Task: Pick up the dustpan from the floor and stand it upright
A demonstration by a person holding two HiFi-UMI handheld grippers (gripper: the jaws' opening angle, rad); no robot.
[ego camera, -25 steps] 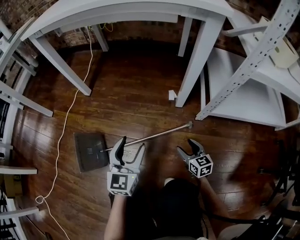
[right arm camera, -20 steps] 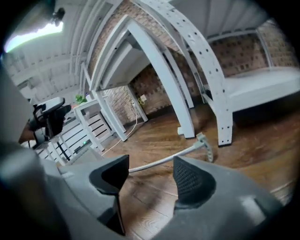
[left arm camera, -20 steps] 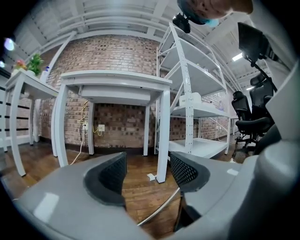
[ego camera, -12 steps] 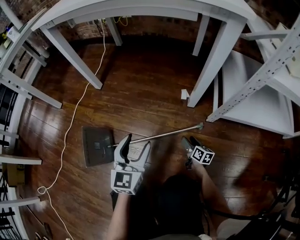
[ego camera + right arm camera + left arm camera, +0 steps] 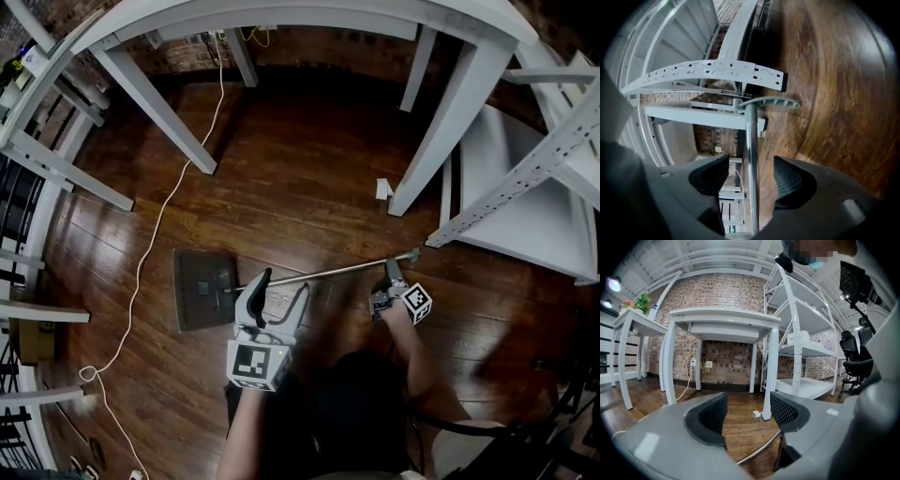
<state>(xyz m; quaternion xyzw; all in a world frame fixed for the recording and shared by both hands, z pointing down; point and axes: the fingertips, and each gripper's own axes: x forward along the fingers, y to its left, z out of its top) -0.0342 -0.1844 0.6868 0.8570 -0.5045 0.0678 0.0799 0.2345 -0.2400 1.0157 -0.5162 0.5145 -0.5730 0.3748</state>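
The dustpan (image 5: 202,289) lies flat on the wooden floor (image 5: 309,178), its dark square pan to the left and its long chrome handle (image 5: 337,271) running right. The right claw (image 5: 386,281) straddles the handle's end, wide and not pinching. The left claw (image 5: 281,287) gapes above it near the pan.

Dark wood floor (image 5: 281,187): dustpan (image 5: 202,289) lying flat, white cable (image 5: 155,234) trailing, white table legs (image 5: 155,108) standing.
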